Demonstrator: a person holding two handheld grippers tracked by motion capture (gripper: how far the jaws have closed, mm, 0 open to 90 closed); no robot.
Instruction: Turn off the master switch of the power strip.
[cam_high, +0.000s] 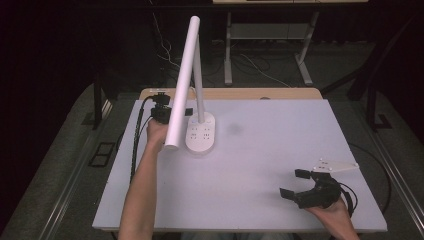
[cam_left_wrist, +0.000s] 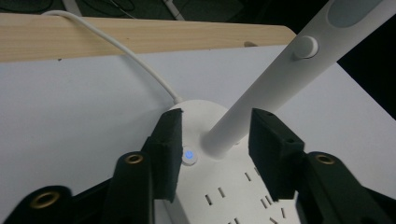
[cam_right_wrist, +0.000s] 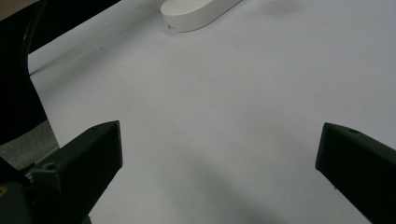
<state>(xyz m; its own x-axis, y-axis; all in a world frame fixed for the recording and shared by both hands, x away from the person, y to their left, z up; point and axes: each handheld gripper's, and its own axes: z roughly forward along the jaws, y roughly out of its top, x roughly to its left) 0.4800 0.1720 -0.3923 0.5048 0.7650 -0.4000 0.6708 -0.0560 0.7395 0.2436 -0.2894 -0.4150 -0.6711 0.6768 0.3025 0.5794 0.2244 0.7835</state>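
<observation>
Left tool (cam_left_wrist: 215, 140) straddling the lamp stem (cam_left_wrist: 261, 93) at its base (cam_left_wrist: 205, 116).
Jaws stand apart, beside the stem (contact unclear); right tool (cam_high: 300, 187) is wide open over the desk (cam_high: 260, 165).

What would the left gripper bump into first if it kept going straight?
Probably the lamp's stem. The left gripper sits open over the lamp base, its jaws either side of the stem, with small gaps showing. Depth is hard to judge.
</observation>
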